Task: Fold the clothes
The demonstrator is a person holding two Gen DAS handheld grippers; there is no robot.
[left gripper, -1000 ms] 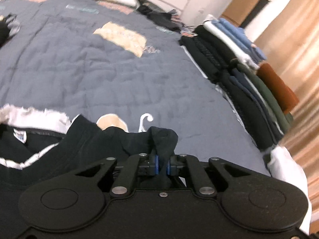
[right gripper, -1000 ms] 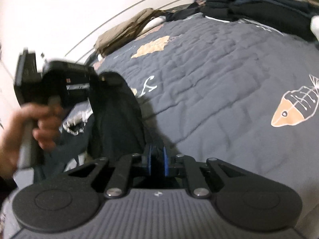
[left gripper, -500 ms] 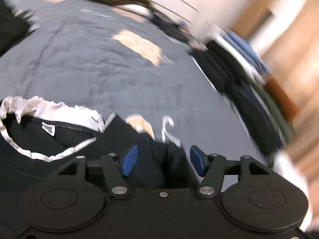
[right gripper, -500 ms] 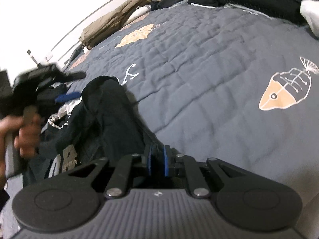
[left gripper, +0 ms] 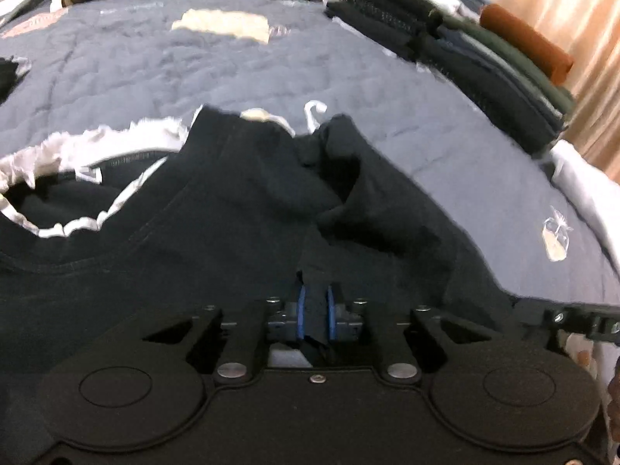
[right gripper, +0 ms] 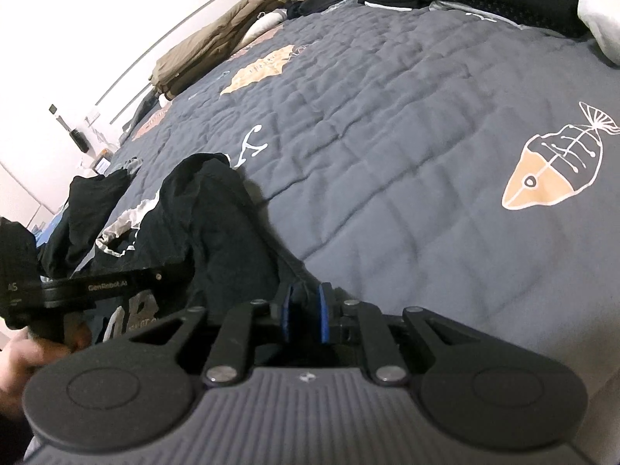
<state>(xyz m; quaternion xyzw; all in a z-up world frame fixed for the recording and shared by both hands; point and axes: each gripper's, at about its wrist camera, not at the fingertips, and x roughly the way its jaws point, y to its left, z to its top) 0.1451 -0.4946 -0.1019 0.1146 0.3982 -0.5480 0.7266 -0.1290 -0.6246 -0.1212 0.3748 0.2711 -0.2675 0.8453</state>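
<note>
I have both tongs, left (left gripper: 314,312) and right (right gripper: 304,312), pinched on the black shirt (left gripper: 217,232) lying crumpled on the bed (right gripper: 387,124); next, I judge, lift and spread it flat.

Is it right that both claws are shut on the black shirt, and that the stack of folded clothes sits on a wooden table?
Not quite. The left claw and the right claw are indeed shut on the black shirt, but the stack of folded clothes sits on the grey quilt of a bed, not on a wooden table. The left wrist view shows this.
</note>
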